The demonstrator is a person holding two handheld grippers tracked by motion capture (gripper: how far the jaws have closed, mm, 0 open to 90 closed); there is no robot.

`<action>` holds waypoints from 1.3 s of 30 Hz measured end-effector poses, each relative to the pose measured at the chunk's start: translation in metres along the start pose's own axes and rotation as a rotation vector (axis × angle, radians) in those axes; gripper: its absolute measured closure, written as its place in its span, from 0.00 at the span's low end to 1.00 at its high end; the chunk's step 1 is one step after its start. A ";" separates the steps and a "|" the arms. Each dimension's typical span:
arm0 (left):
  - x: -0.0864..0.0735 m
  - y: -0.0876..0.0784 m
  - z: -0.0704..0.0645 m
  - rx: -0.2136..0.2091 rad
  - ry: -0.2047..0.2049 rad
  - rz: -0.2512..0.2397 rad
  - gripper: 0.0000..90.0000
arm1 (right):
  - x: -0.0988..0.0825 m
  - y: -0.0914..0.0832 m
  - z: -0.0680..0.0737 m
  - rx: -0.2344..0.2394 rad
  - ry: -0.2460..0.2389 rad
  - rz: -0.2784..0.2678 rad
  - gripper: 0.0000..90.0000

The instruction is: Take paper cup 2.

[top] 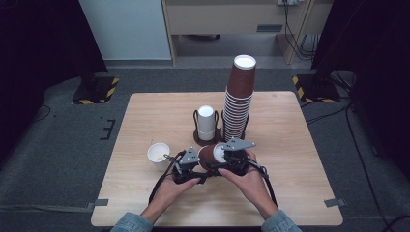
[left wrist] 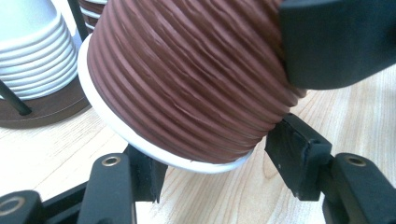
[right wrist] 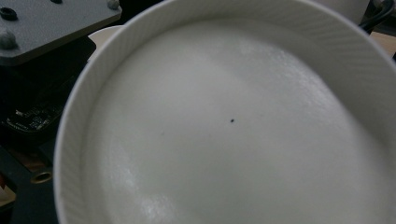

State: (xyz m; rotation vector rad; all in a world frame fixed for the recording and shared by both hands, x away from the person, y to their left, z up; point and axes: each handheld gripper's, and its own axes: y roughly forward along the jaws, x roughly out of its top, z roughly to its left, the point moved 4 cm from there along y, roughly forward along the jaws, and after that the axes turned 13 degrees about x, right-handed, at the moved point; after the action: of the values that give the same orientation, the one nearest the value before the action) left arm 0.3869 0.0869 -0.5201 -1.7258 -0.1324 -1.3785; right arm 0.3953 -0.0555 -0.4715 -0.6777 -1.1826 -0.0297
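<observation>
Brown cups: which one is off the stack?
The brown cup tipped sideways between the two hand-held grippers; the others sit nested in the tall stack.

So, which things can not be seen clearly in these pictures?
- Right gripper, right gripper view: the brown cup's white inside covers its jaws.
- Left gripper, high view: too small to tell whether its pads touch the cup.
- Brown cup's base, left gripper view: cut off by the top edge.
- White cup stack: count too small to read.
</observation>
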 end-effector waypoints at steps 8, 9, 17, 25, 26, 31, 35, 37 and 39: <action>0.000 0.000 -0.002 -0.010 0.011 0.000 0.46 | -0.002 -0.003 -0.001 0.005 0.004 0.008 0.16; 0.000 0.000 -0.003 -0.011 0.015 0.002 0.47 | -0.002 -0.003 -0.001 0.005 0.007 0.008 0.16; 0.001 0.000 -0.003 -0.017 0.017 -0.007 0.48 | -0.003 -0.005 -0.002 0.004 0.015 0.003 0.16; 0.002 -0.001 -0.003 -0.017 0.018 -0.012 0.51 | -0.002 -0.007 -0.003 0.022 0.020 0.011 0.16; 0.002 -0.001 -0.003 -0.018 0.008 -0.016 0.51 | -0.003 -0.007 -0.002 0.027 0.021 0.012 0.17; 0.002 -0.002 -0.001 -0.008 0.014 -0.015 0.54 | -0.006 -0.006 -0.001 0.026 0.007 0.022 0.18; 0.003 -0.003 0.001 0.006 0.016 -0.023 0.55 | -0.004 -0.005 -0.003 0.033 0.017 0.014 0.18; 0.003 -0.004 0.002 0.007 0.014 -0.025 0.55 | -0.003 -0.005 -0.003 0.034 0.016 0.011 0.17; 0.003 -0.004 0.002 0.004 0.011 -0.026 0.55 | -0.002 -0.005 -0.002 0.034 0.014 0.010 0.17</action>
State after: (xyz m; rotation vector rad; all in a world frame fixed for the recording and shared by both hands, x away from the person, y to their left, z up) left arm 0.3871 0.0889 -0.5152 -1.7185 -0.1514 -1.4060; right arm 0.3943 -0.0614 -0.4712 -0.6527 -1.1640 -0.0060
